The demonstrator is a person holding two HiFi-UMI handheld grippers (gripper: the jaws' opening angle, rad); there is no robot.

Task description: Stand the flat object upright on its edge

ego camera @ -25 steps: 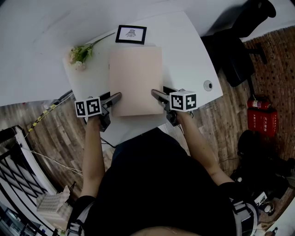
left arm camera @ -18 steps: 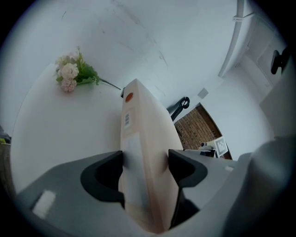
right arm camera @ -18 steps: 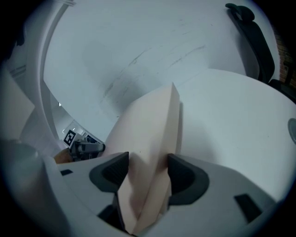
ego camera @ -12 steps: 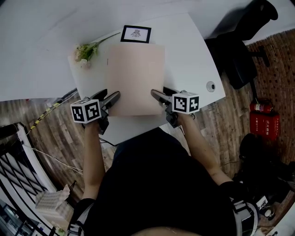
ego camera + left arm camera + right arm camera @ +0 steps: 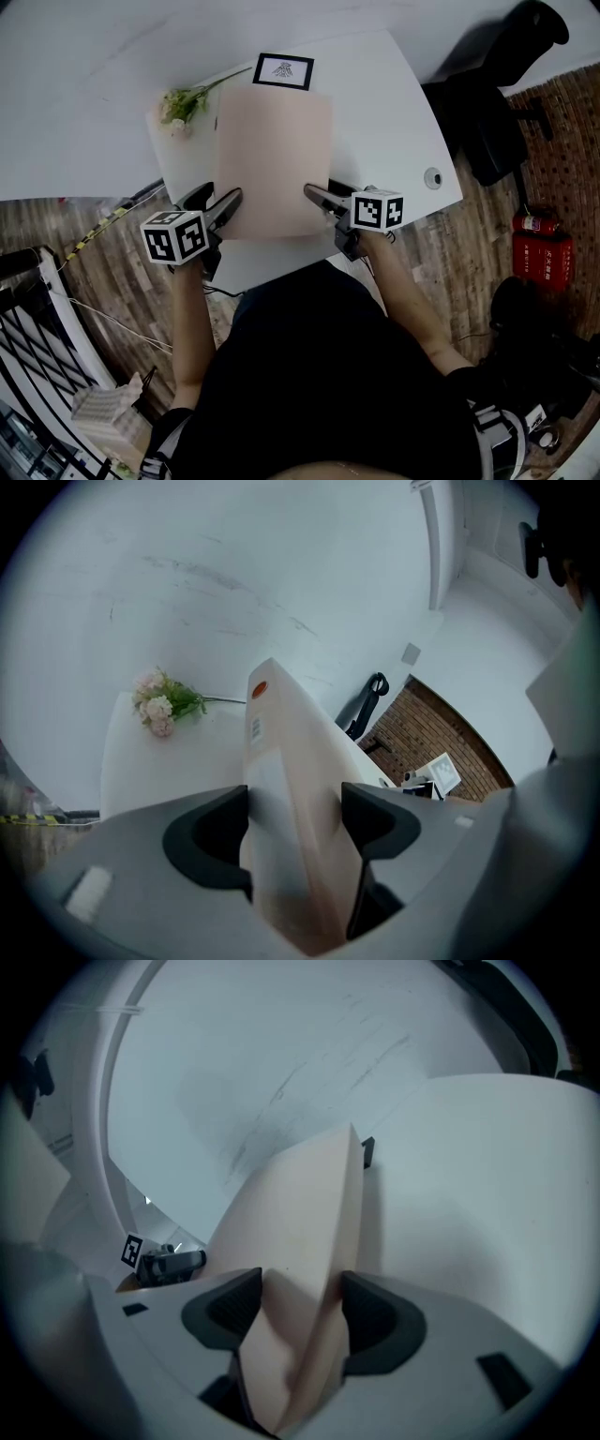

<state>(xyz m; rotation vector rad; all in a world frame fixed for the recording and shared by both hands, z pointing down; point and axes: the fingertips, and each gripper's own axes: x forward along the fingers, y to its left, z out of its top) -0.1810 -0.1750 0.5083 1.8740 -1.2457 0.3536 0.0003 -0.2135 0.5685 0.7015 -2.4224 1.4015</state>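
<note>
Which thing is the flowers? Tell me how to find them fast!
Find the white table, then the big flat beige box at its middle. Off that box's far left corner lies a little bunch of flowers. It's the only leafy thing there: pale pink blooms on a green stem, unlike the black-framed picture nearby.

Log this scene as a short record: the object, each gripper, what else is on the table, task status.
Object: flat beige box, broad face toward the head camera
Left gripper: jaws closed on the box's near left edge
Right gripper: jaws closed on the box's near right edge
Table: white; flowers and framed card lie at its far end
Status: box held by both grippers, not yet upright on its edge
</note>
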